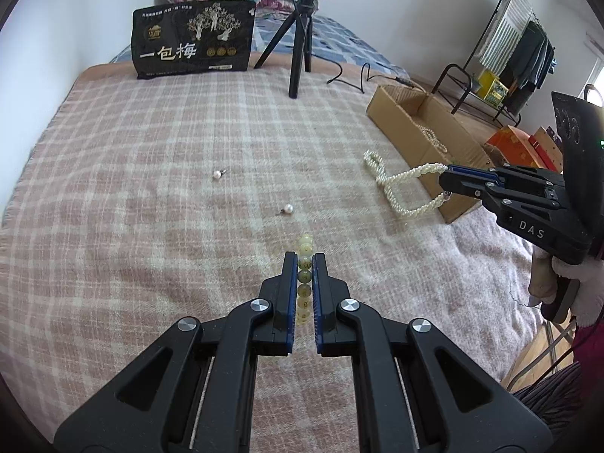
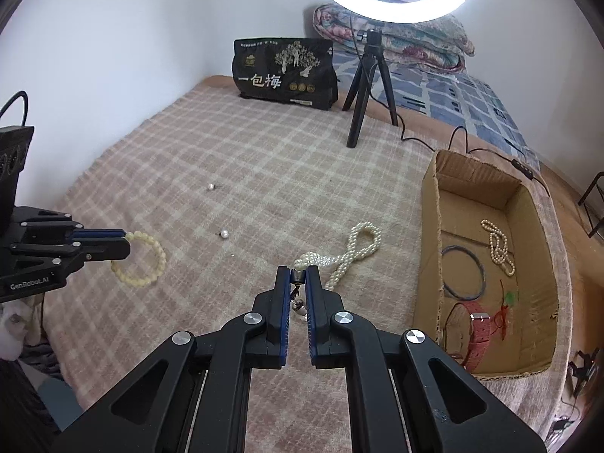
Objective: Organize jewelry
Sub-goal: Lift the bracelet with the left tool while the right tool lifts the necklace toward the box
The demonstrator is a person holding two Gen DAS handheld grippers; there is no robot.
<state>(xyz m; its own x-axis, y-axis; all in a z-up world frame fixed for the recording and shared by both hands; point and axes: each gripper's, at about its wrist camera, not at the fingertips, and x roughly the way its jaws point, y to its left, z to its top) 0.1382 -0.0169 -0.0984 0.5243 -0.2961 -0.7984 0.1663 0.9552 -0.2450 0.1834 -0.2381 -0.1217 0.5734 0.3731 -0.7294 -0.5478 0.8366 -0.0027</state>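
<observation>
Left gripper (image 1: 305, 258) clamped on the pale-green bead bracelet (image 2: 140, 260), loop hanging just above the checked blanket (image 1: 151, 196). Right gripper (image 2: 298, 273) pinched tight on the clasp end of the pearl necklace (image 2: 351, 251), rest of the strand trailing on the blanket beside the cardboard box (image 2: 434, 204). Two loose pearl earrings (image 1: 288, 208) lie mid-blanket btwn both; box holds a pink watch (image 2: 477, 334) w/ other pieces.

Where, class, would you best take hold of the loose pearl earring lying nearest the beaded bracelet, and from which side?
Take the pearl earring by its round pearl, coming straight down from above: it lies flat on the blanket, its tiny metal stem sticking sideways, too small for tongs.
</observation>
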